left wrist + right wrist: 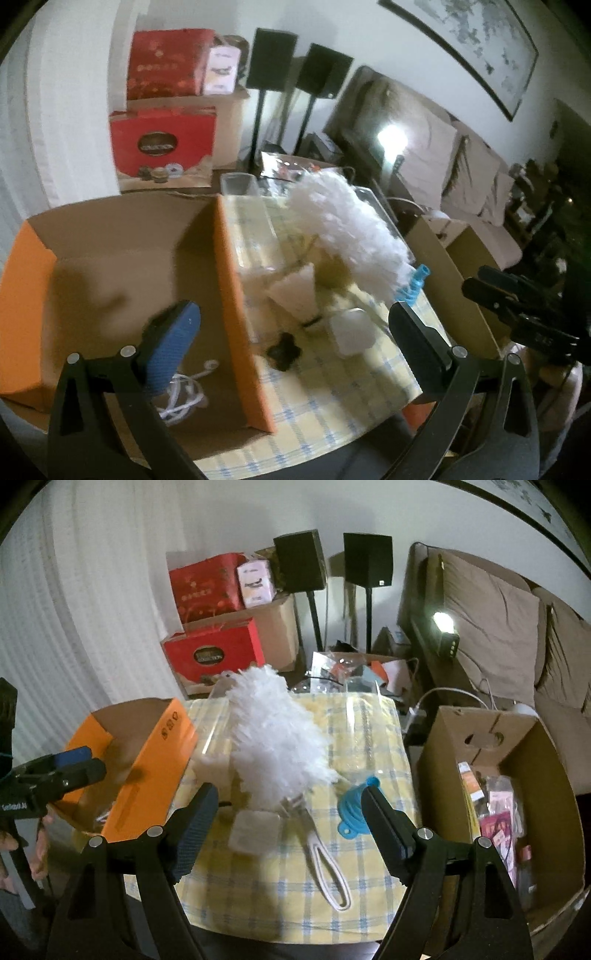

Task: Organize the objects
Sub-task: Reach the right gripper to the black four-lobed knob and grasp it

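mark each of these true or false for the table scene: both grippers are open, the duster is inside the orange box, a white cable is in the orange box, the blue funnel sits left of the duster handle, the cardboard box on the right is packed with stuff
1. Both grippers are open. True: the left gripper and right gripper both hold nothing, jaws spread.
2. The duster is inside the orange box. False: the white duster lies on the checked tablecloth, beside the orange box.
3. A white cable is in the orange box. True: the white cable lies coiled on its floor.
4. The blue funnel sits left of the duster handle. False: in the right wrist view the blue funnel is to its right.
5. The cardboard box on the right holds items. True: the cardboard box contains packets.
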The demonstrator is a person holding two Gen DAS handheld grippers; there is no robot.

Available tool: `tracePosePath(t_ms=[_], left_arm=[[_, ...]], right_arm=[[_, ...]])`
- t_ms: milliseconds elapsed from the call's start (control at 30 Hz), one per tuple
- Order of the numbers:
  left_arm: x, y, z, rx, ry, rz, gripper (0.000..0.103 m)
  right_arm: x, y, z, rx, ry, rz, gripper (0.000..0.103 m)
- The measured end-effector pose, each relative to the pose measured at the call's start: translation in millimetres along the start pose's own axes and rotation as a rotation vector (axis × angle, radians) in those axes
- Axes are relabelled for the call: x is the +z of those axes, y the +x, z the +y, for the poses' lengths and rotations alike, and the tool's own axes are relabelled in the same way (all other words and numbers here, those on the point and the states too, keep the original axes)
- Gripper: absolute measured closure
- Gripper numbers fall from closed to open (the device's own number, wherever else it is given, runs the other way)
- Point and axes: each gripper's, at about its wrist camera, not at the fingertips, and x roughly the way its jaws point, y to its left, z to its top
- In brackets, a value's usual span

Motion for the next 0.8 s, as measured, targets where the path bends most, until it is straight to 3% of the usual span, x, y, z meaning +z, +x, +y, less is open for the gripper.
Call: tracePosePath(t_ms=[333, 567, 800], left_arm=[[-20, 21, -20, -0.016, 0.028, 0.038, 0.017], [-24, 14, -1, 0.001, -0.045, 0.029, 0.016], [-26, 3, 15, 0.062, -0.057, 0.012, 0.015]], right_arm=[[-23, 14, 5, 0.05, -0.003, 0.046, 0.023], [-32, 38, 36, 0.127, -0.054, 0.085, 0.03], [-36, 68, 78, 0.19, -0.132, 0.112, 0.036]])
